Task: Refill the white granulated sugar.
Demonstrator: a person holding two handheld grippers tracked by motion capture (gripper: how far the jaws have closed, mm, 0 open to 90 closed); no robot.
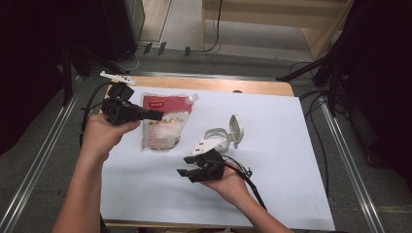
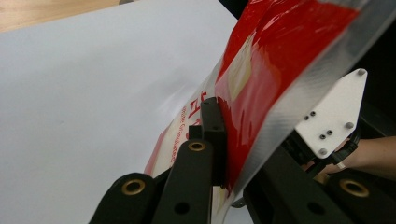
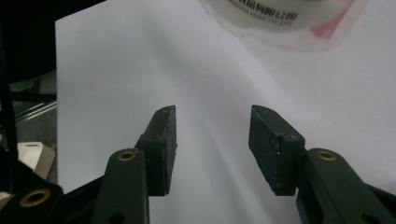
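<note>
Clamping the pouch (image 1: 163,124) spout-up lengthwise away, left gripper (image 1: 158,115); right gripper (image 1: 187,166) fingers apart.

1. The pouch (image 1: 163,124) is a soft stand-up bag, red across the top and clear lower down, with white grains showing through the clear part.
2. It has a white spout at its upper right corner, pointing away from me.
3. My left gripper (image 1: 156,115) is clamped on its upper left edge; in the left gripper view the pouch (image 2: 275,60) is tilted, its red film and sealed edge pinched between my jaws.
4. Its lower end rests on the white sheet (image 1: 272,145) left of centre.
5. In the right gripper view the pouch (image 3: 275,21) shows its clear bottom and small print.
</note>
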